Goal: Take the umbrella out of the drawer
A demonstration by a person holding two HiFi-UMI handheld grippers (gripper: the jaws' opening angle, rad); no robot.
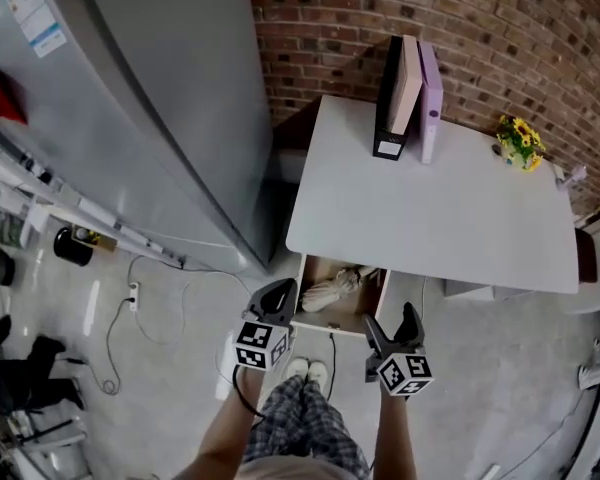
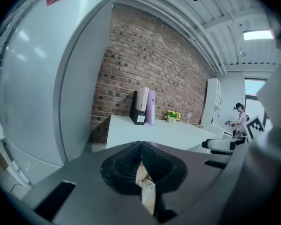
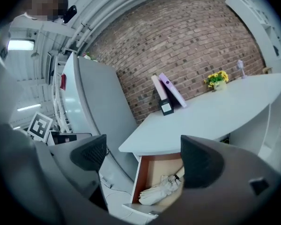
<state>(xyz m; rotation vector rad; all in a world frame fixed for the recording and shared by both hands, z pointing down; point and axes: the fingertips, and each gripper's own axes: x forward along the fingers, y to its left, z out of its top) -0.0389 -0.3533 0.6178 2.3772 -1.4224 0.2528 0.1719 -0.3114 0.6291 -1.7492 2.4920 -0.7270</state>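
Note:
A cream folded umbrella (image 1: 332,290) lies in the open wooden drawer (image 1: 335,326) under the near edge of the white table (image 1: 430,218). My left gripper (image 1: 277,296) hovers at the drawer's left front corner. In its own view the left gripper (image 2: 141,146) has its jaws shut together, and a sliver of the umbrella (image 2: 147,191) shows behind them. My right gripper (image 1: 392,326) is at the drawer's right front corner. Seen in the right gripper view, this gripper (image 3: 145,157) is wide open and empty, above the umbrella (image 3: 161,190) and the drawer (image 3: 138,182).
A tall grey refrigerator (image 1: 130,118) stands close on the left. Upright folders (image 1: 408,98) and yellow flowers (image 1: 520,140) sit at the table's back, against a brick wall. Cables lie on the floor at left. My white shoes (image 1: 308,370) are just before the drawer.

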